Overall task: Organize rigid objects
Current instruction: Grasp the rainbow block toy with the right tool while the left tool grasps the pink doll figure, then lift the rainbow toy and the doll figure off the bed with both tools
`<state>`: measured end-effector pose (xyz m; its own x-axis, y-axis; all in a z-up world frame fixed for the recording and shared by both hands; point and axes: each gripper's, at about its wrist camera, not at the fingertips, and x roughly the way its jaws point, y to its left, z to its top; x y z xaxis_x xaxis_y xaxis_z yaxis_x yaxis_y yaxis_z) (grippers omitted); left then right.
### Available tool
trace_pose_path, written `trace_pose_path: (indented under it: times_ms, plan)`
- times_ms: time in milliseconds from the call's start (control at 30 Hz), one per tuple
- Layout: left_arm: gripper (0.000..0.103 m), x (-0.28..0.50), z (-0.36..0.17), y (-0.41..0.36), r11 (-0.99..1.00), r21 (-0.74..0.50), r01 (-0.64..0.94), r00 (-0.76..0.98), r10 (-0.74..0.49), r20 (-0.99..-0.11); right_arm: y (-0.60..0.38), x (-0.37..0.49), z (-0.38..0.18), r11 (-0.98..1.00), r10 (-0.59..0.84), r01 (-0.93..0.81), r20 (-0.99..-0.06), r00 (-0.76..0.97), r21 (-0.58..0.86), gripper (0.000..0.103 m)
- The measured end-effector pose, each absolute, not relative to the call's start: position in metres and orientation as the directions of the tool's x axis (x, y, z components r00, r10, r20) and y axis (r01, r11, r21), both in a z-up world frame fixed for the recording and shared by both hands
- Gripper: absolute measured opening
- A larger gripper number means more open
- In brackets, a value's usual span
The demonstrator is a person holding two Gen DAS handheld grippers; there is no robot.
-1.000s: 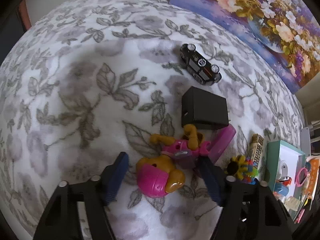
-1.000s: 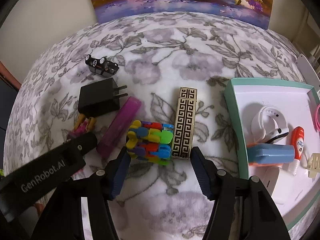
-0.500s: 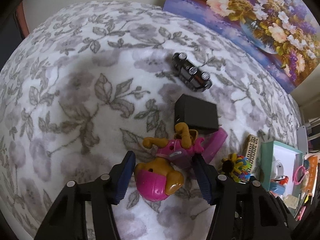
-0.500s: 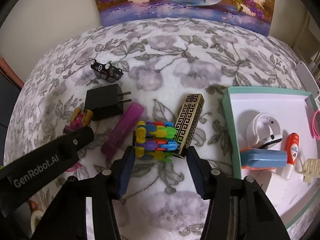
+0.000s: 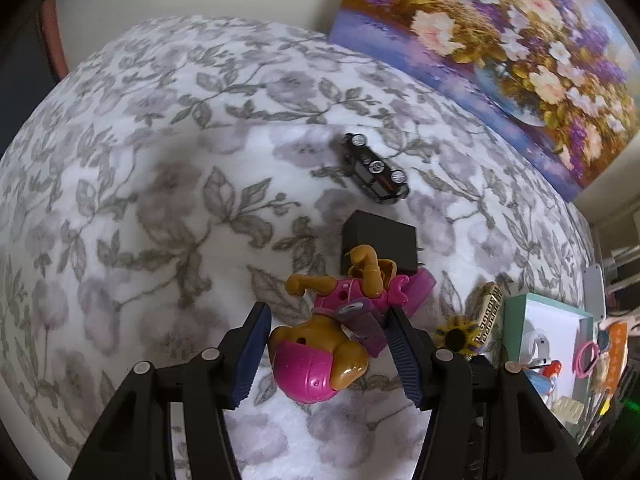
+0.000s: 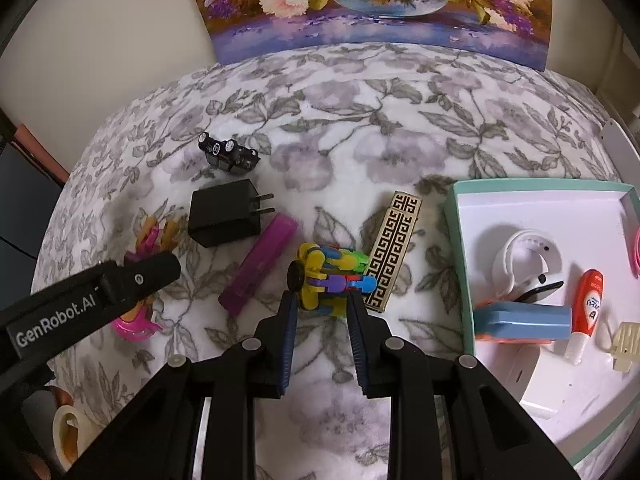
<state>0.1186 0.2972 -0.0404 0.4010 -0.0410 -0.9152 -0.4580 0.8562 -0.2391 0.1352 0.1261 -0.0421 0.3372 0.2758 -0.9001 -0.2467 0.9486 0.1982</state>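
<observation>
The right gripper (image 6: 322, 298) has its jaws drawn in close on either side of the multicoloured plastic toy (image 6: 330, 278), the blue pads touching or all but touching its near end, so it seems clamped on it; the toy lies on the floral cloth (image 6: 360, 128), its right side against the gold-and-black patterned box (image 6: 394, 252); just left of it lies the purple case (image 6: 260, 264), and beyond that the black plug adapter (image 6: 226, 218) with its prongs pointing right; farther off sits the small black toy car (image 6: 228, 154); at the right the teal-rimmed tray (image 6: 454, 248) holds a white strap, a blue block and a red-capped tube; the left gripper (image 5: 326, 340) stands part open around the pink and tan toy dog (image 5: 320, 356), head between the pads with a gap on each side, whether the right pad touches it I cannot tell; the dog's legs reach far toward the adapter (image 5: 378, 240); the car (image 5: 376, 168) lies farther off
</observation>
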Motion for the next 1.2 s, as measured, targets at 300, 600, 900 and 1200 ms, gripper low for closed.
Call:
trace_pose_path:
  times_ms: [300,600,900,1200]
  plan:
    - [0.061,0.113,-0.061,0.308,0.813,-0.289,-0.505,0.358,-0.107,-0.928,0.121,0.140,-0.042,0.951,0.274,-0.238,-0.900,0.340,0.199,0.043]
    - [0.062,0.110,-0.062,0.316,0.788,-0.324,-0.524,0.367,-0.134,-0.920,0.120,0.144,-0.040,0.956,0.259,-0.224,-0.901,0.347,0.188,0.053]
    - [0.062,0.108,-0.063,0.322,0.771,-0.342,-0.537,0.374,-0.146,-0.916,0.145,0.146,-0.041,0.947,0.261,-0.273,-0.900,0.351,0.168,0.053]
    - [0.062,0.107,-0.067,0.329,0.758,-0.351,-0.549,0.372,-0.154,-0.915,0.160,0.153,-0.060,0.956,0.172,-0.284,-0.920,0.353,0.069,0.053]
